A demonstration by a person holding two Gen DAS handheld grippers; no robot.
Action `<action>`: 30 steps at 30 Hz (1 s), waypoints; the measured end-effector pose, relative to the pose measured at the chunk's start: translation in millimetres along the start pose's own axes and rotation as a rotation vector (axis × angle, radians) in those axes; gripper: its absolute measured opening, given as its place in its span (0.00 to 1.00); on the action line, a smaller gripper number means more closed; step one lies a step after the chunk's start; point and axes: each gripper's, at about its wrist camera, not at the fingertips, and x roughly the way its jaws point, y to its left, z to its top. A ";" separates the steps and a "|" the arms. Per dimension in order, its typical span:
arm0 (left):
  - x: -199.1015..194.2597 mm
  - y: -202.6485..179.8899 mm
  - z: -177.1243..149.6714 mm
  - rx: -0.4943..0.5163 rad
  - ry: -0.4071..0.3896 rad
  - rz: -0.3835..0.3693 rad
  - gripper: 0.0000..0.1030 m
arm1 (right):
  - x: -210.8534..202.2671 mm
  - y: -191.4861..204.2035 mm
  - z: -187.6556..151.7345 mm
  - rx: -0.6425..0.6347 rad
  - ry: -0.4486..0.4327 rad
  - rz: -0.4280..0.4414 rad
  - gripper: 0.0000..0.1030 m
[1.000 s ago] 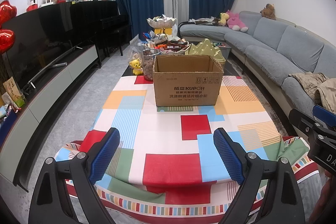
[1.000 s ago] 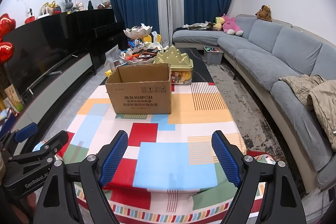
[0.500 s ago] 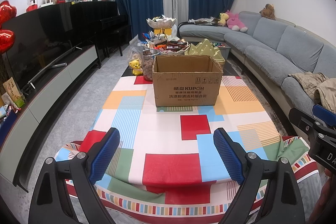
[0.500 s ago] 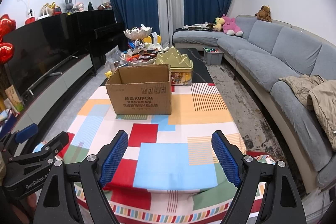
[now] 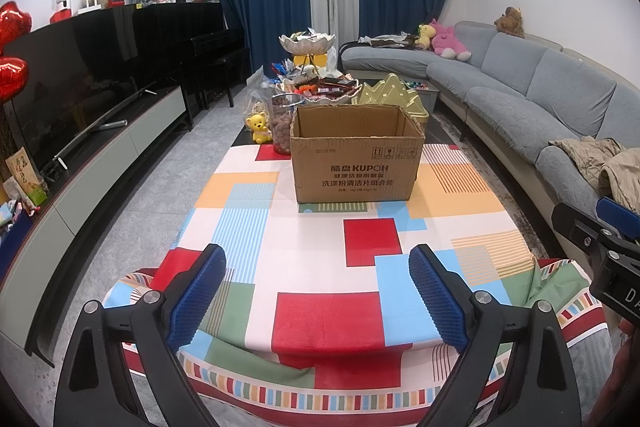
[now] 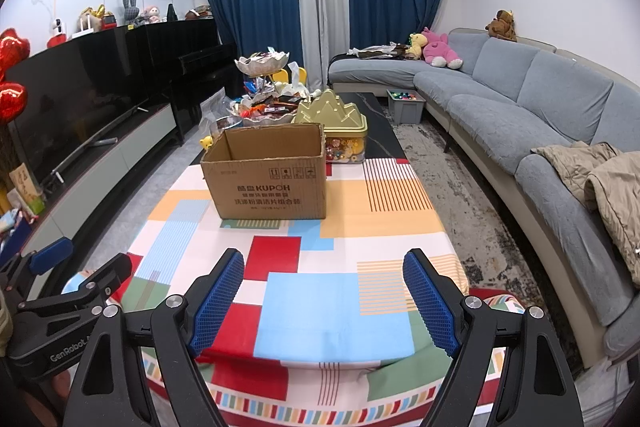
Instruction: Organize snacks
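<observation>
An open brown cardboard box (image 5: pixel 356 159) stands mid-table on the colourful patchwork tablecloth (image 5: pixel 304 259); it also shows in the right wrist view (image 6: pixel 268 179). Behind it lie a pile of wrapped snacks in bowls (image 5: pixel 316 91) (image 6: pixel 264 107), a jar of brown snacks (image 5: pixel 282 123) and a gold mountain-shaped tin (image 6: pixel 334 127). My left gripper (image 5: pixel 316 291) is open and empty over the table's near end. My right gripper (image 6: pixel 324 291) is open and empty beside it, also at the near end. The box's inside is hidden.
A grey sofa (image 6: pixel 532 115) with a beige jacket (image 6: pixel 600 179) runs along the right. A TV (image 5: pixel 80 83) on a low cabinet lines the left wall. A yellow bear figure (image 5: pixel 258 129) stands by the jar. A grey toy bin (image 6: pixel 406 103) sits on the floor.
</observation>
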 end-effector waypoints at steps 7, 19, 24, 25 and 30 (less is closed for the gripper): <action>-1.7 -1.2 0.4 0.000 -0.004 0.000 0.94 | 0.8 0.0 -0.5 0.001 0.002 0.002 0.80; -1.9 -2.9 0.0 0.000 -0.003 -0.005 0.99 | 0.8 -0.8 -1.1 0.001 -0.001 0.002 0.80; -0.2 -3.6 -1.8 -0.003 0.002 0.002 0.99 | 2.0 -0.4 -1.6 0.001 0.001 0.003 0.80; -0.4 -3.7 -1.7 -0.004 0.000 0.003 0.99 | 1.9 -0.4 -1.7 0.001 0.000 0.004 0.80; -0.8 -3.2 -1.8 -0.002 0.003 -0.001 0.99 | 2.3 -0.3 -2.0 0.002 0.000 0.003 0.80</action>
